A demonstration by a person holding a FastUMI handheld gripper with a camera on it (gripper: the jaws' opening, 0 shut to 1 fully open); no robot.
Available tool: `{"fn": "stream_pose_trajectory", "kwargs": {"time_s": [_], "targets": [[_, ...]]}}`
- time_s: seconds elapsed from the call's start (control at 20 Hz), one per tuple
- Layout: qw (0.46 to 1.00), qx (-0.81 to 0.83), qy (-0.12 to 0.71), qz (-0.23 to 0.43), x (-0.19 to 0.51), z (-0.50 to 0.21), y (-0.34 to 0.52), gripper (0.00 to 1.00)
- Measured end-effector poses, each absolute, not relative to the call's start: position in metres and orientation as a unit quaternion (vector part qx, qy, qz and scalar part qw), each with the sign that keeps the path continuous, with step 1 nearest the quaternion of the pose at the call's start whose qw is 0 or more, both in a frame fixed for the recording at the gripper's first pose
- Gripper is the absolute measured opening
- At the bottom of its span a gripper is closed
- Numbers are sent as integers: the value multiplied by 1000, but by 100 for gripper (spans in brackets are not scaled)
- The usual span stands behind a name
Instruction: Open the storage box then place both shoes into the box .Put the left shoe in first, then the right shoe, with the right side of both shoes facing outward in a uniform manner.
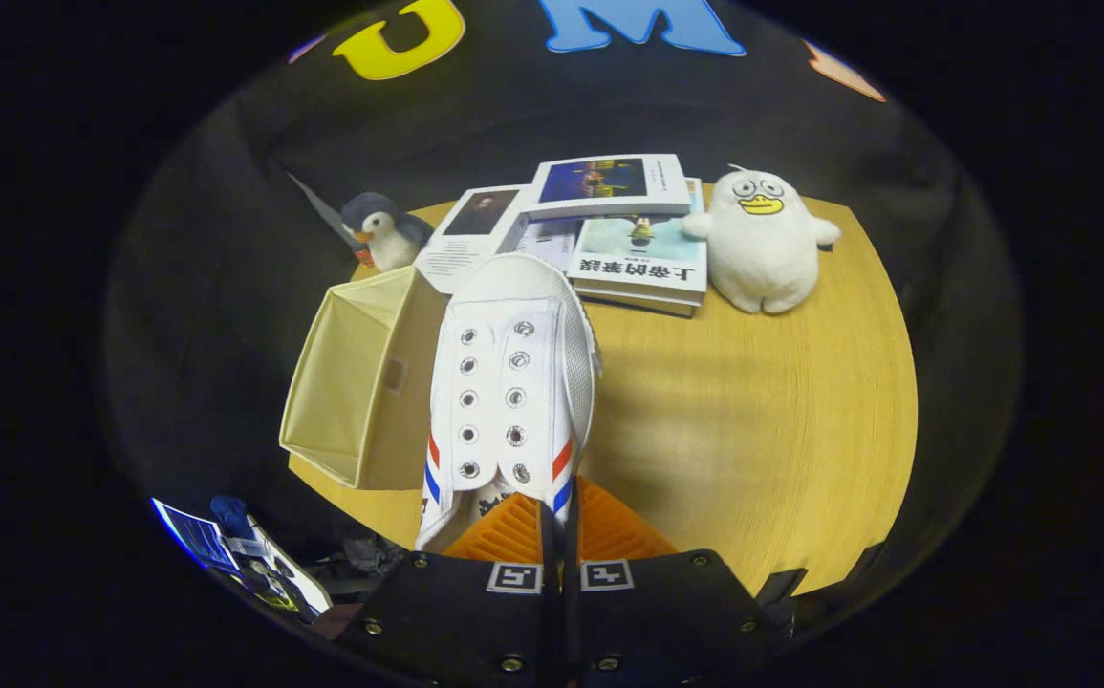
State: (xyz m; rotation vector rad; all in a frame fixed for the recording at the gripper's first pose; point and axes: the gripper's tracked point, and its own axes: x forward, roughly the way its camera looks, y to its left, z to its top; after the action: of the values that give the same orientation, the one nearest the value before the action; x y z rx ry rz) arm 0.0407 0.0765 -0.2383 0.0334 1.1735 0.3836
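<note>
A white canvas shoe [511,382] with metal eyelets and red-and-blue side stripes hangs clamped in the tool [559,521], its two fingers pressed together on the heel end. The shoe's long axis runs straight ahead, rounded mesh toe pointing away toward the books [638,258]. It sits just beside the open, pale fabric storage box [360,382] on the wood-grain counter [762,420].
</note>
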Motion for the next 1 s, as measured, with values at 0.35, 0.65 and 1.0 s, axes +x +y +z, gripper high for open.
{"fn": "stream_pose_trajectory", "kwargs": {"time_s": [0.35, 0.65, 1.0], "targets": [[809, -11, 532, 248, 48, -214, 148, 0], [799, -26, 530, 282, 54, -207, 195, 0], [786, -38, 538, 302, 61, -212, 242, 0]]}}
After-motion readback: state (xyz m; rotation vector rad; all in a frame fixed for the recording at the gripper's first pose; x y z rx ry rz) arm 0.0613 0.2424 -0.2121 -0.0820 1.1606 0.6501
